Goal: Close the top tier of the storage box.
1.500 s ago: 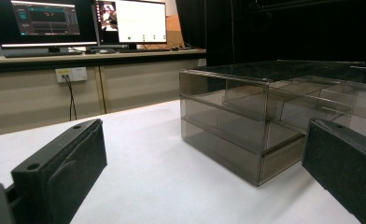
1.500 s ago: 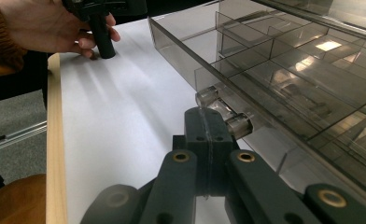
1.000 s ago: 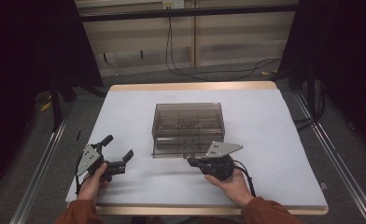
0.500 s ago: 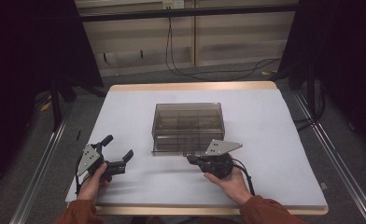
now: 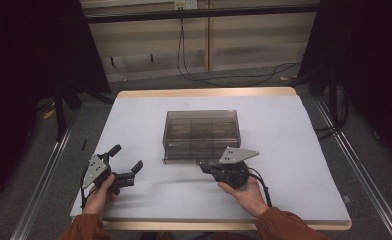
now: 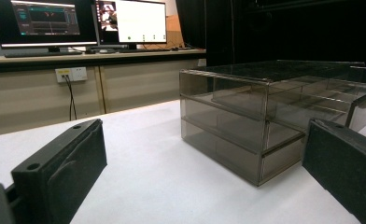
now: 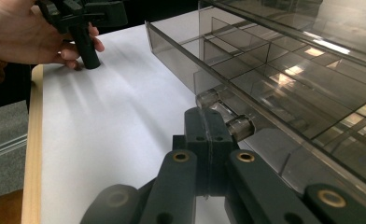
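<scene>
Smoked, see-through plastic makes up the drawer box (image 5: pixel 201 135), the biggest thing on the white table (image 5: pixel 304 165) and your landmark for everything else; it sits about mid-table, and you can see dividers inside it through the top. Along its near face the bottom drawer (image 7: pixel 265 84) appears to stand slightly out, its front wall just proud of the shelf above, though the pictures leave it unclear how far it has travelled. Your right gripper (image 5: pixel 210 169) is pressed up against that near face, and in the right gripper view its jaws are drawn tight together with the clear knob (image 7: pixel 223 112) of the drawer just ahead of the tips; whether the tips actually pinch the knob or merely touch it you cannot tell from here. Your left gripper (image 5: pixel 126 162) rests on the table well to the left of the box, jaws spread wide and carrying nothing, pointed towards the box's left corner. Judging by this, the drawer pull is barely begun: the grasp is at or near the knob, and nearly the whole slide outwards is left, with your left gripper free to steady the box.
</scene>
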{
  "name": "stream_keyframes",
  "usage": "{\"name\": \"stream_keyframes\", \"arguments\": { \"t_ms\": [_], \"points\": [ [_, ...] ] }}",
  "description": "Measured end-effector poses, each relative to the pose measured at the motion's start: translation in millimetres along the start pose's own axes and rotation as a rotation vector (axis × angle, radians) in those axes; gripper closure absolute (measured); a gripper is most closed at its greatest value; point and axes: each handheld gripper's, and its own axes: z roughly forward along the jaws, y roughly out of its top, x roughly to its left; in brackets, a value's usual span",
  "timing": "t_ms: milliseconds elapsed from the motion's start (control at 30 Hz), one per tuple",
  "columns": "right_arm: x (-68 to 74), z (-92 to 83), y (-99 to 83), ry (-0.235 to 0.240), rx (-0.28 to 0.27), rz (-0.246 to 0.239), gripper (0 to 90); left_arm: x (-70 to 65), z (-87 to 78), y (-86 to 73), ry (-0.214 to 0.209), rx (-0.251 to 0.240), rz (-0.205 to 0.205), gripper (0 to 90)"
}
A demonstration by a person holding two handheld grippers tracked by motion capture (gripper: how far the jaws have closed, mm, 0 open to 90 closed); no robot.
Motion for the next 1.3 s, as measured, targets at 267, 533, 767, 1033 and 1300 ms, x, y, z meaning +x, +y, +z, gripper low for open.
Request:
{"name": "stream_keyframes", "arguments": {
  "t_ms": [267, 533, 767, 1033, 1300],
  "points": [
    [-1.4, 1.1, 1.0, -0.002, 0.001, 0.000, 90.0, 0.2, 0.1, 0.2, -0.002, -0.002, 0.001, 0.0],
    [-3.4, 0.2, 2.2, 0.001, 0.001, 0.003, 90.0, 0.0, -0.2, 0.1, -0.001, 0.003, -0.001, 0.0],
    [-4.3, 0.9, 1.7, 0.000, 0.003, 0.003, 90.0, -0.1, -0.1, 0.0, 0.000, 0.001, -0.001, 0.0],
    [-5.4, 0.5, 1.8, -0.003, 0.003, 0.013, 90.0, 0.0, 0.0, 0.0, 0.001, 0.001, -0.001, 0.0],
    [-9.6, 1.0, 4.3, -0.009, -0.002, 0.018, 90.0, -0.5, 0.1, 0.0, 0.000, -0.001, -0.007, 0.0]
  ]
}}
